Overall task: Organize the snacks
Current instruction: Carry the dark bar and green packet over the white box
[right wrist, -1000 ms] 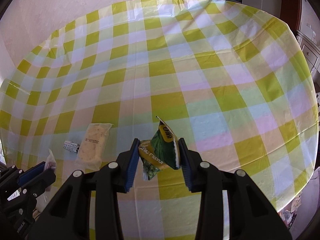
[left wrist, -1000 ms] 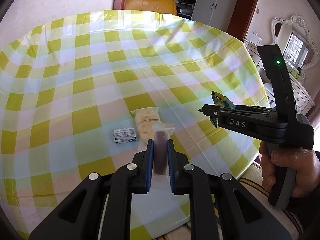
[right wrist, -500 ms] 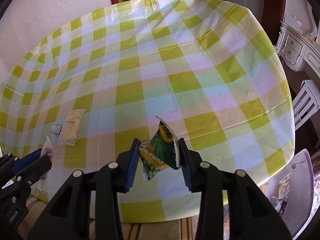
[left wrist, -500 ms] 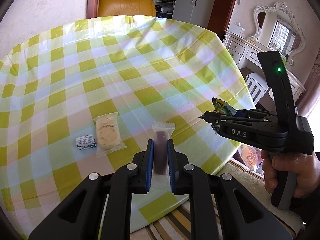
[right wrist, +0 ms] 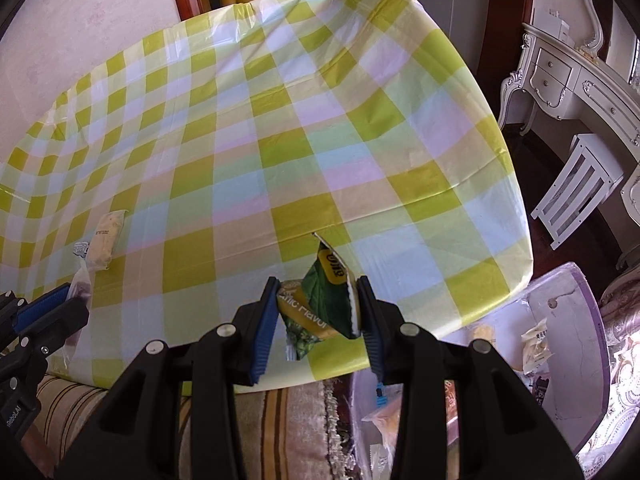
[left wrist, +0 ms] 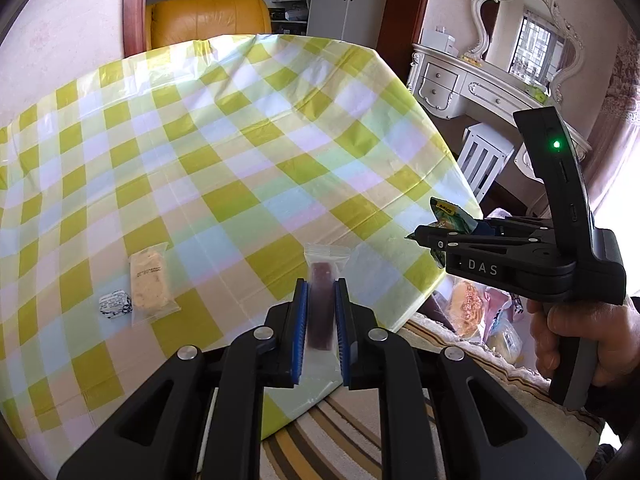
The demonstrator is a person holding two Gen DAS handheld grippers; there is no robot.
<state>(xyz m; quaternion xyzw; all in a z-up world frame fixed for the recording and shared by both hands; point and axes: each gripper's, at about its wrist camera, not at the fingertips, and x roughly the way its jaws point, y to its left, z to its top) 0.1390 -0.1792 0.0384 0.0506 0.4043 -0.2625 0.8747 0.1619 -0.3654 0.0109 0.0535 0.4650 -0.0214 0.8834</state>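
Note:
My left gripper [left wrist: 321,286] is shut on a clear packet with a dark brown bar [left wrist: 321,300], held over the near edge of the checked table [left wrist: 240,152]. My right gripper [right wrist: 316,292] is shut on a crumpled green and yellow snack bag [right wrist: 324,300], also above the table's near right edge. In the left wrist view the right gripper [left wrist: 420,236] shows at the right with the green bag [left wrist: 450,220] and a hand on its handle. A pale cracker packet [left wrist: 150,284] and a small white wrapped sweet [left wrist: 115,305] lie on the table at the left.
Below the table's right edge stands a clear plastic bin [right wrist: 568,344] holding several snack packets [left wrist: 468,304]. A striped rug [right wrist: 260,420] covers the floor. A white dresser [left wrist: 480,92], a white stool [right wrist: 576,188] and a yellow armchair [left wrist: 208,20] stand beyond the table.
Both grippers have swung right with their packets, from over the table to its near right edge. The bin of snacks and the rug have come into view.

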